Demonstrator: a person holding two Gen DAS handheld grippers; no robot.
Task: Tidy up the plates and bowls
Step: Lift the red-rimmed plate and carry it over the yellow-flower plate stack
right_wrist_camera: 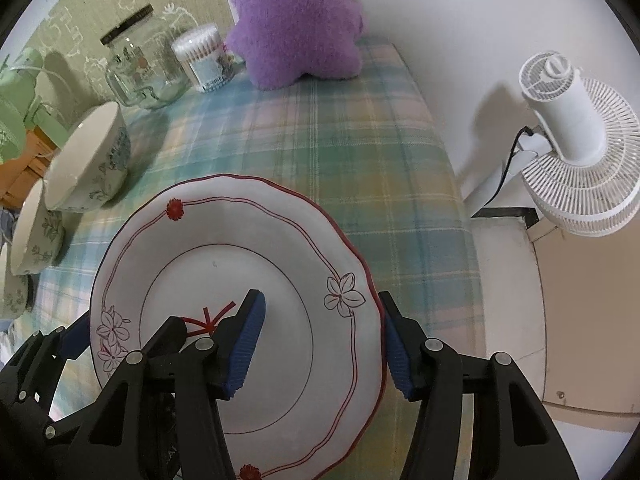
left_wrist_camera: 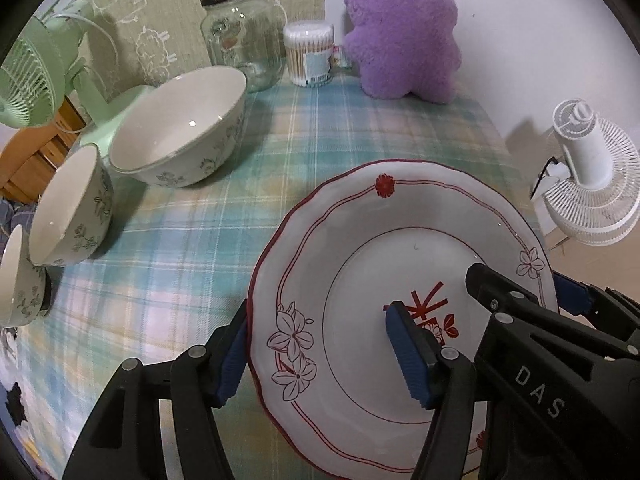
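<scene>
A white scalloped ceramic plate with red rim lines and flower motifs (left_wrist_camera: 400,300) sits over the green-and-blue plaid tablecloth (left_wrist_camera: 192,240); whether it rests on the cloth or is lifted cannot be told.

The left gripper (left_wrist_camera: 320,356) has its tongs spread, straddling the plate's rim at 9 o'clock: one blue-padded finger lies outside the edge, the other over the plate's well near the red centre mark. Contact with the rim cannot be confirmed.

The right gripper (right_wrist_camera: 324,344) is likewise spread, straddling the opposite rim at 3 o'clock of the plate, one finger above the well and one just outside the edge.

At 10 o'clock of the plate stands a large white bowl with grey-blue floral print (left_wrist_camera: 180,128), with two smaller matching floral bowls (left_wrist_camera: 68,208) in a row toward 9 o'clock.

At 12 o'clock, along the wall, stand a clear glass jar with black lid (left_wrist_camera: 240,36), a tub of cotton swabs (left_wrist_camera: 308,54) and a purple plush toy (left_wrist_camera: 404,32).

A white fan (right_wrist_camera: 576,140) stands off the table at 2 o'clock.
</scene>
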